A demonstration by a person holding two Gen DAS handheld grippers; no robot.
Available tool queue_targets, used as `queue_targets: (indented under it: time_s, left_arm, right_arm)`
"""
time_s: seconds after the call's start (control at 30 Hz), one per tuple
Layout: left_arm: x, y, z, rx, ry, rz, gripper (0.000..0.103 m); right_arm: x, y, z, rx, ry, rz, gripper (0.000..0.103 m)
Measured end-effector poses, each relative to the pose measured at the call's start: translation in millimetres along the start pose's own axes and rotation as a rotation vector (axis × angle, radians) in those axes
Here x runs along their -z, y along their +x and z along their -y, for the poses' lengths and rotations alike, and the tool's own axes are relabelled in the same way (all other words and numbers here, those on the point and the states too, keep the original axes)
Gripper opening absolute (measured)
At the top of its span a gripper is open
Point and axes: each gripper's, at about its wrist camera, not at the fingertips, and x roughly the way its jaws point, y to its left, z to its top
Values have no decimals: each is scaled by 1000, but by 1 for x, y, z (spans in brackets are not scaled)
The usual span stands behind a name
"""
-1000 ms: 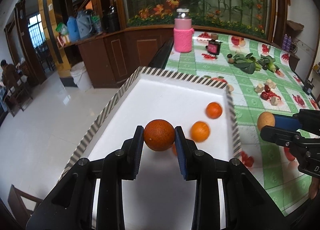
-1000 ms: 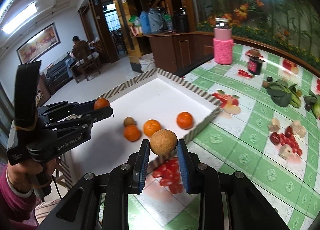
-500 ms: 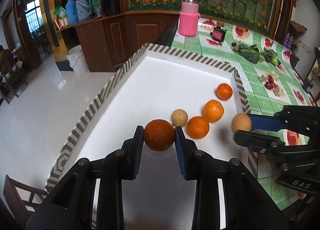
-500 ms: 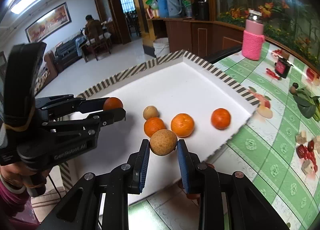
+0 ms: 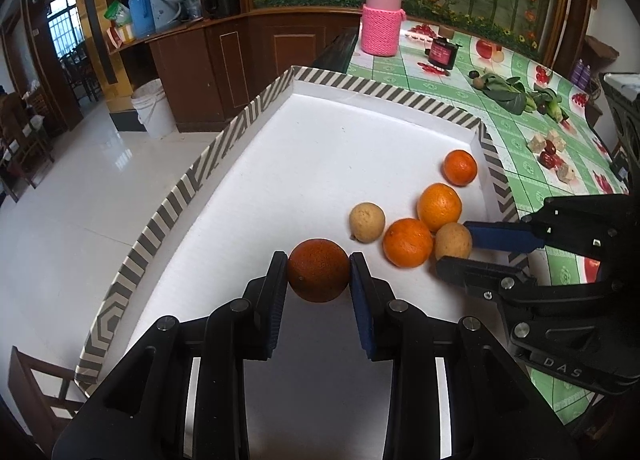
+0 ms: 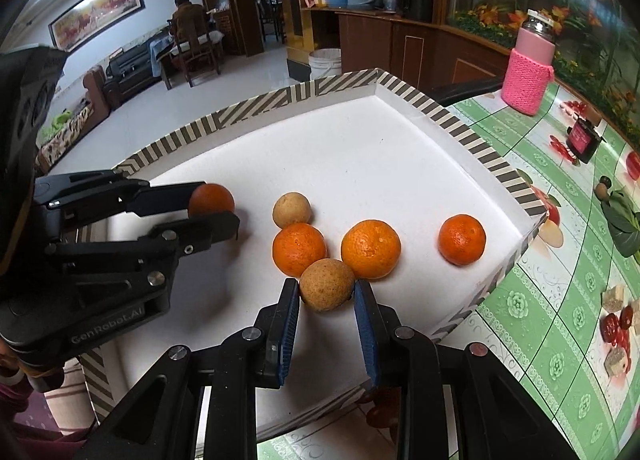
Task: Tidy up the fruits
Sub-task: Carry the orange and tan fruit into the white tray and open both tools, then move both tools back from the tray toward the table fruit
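Observation:
A white tray with a striped rim (image 5: 256, 108) (image 6: 460, 120) lies at the table's left end. My left gripper (image 5: 319, 272) (image 6: 216, 206) is shut on a dark orange (image 5: 318, 270) (image 6: 211, 199) low over the tray's near part. My right gripper (image 6: 327, 290) (image 5: 454, 241) is shut on a tan round fruit (image 6: 327, 285) (image 5: 453, 241), held against two oranges (image 6: 299, 249) (image 6: 370, 249). A third orange (image 6: 461, 239) (image 5: 460, 167) and another tan fruit (image 6: 291, 210) (image 5: 367, 221) lie in the tray.
The green fruit-print tablecloth (image 6: 560, 320) lies right of the tray. A pink-sleeved jar (image 5: 381, 20) (image 6: 529, 72) and a small dark jar (image 5: 442, 53) stand at the far end. Leafy greens (image 5: 504, 94) lie beyond. A wooden counter and open floor lie left of the table.
My right gripper has come down into the tray with the tan fruit, up against the two oranges. My left gripper has sunk lower over the tray, still holding its orange.

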Motion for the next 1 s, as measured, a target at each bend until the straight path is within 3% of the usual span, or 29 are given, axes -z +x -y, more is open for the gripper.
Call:
queue_targets:
  time_s: [0.1, 0.3, 0.4, 0.47, 0.53, 0.7, 1.0]
  left_arm:
    - [-1, 1, -1, -19, -2, -4, 30]
    - [-2, 4, -3, -37, -16, -21, 30]
    - [-3, 4, -3, -51, -13, -22, 39]
    - [-3, 2, -4, -46, -19, -14, 57]
    - [-3, 0, -4, -47, -25, -3, 62]
    - [-4, -8, 1, -57, -34, 22, 62]
    - [-18, -40, 46, -16, -20, 168, 62]
  right_arm:
    - [0, 5, -2, 12, -21, -29, 27]
    - [2, -5, -1, 28, -22, -5, 27]
    - [4, -15, 2, 24, -11, 20, 27]
    - [7, -23, 3, 24, 0, 40, 27]
    - [11, -32, 6, 23, 17, 63, 27]
    - [24, -52, 21, 18, 93, 116, 27]
    - [55, -91, 67, 70, 253, 189, 27]
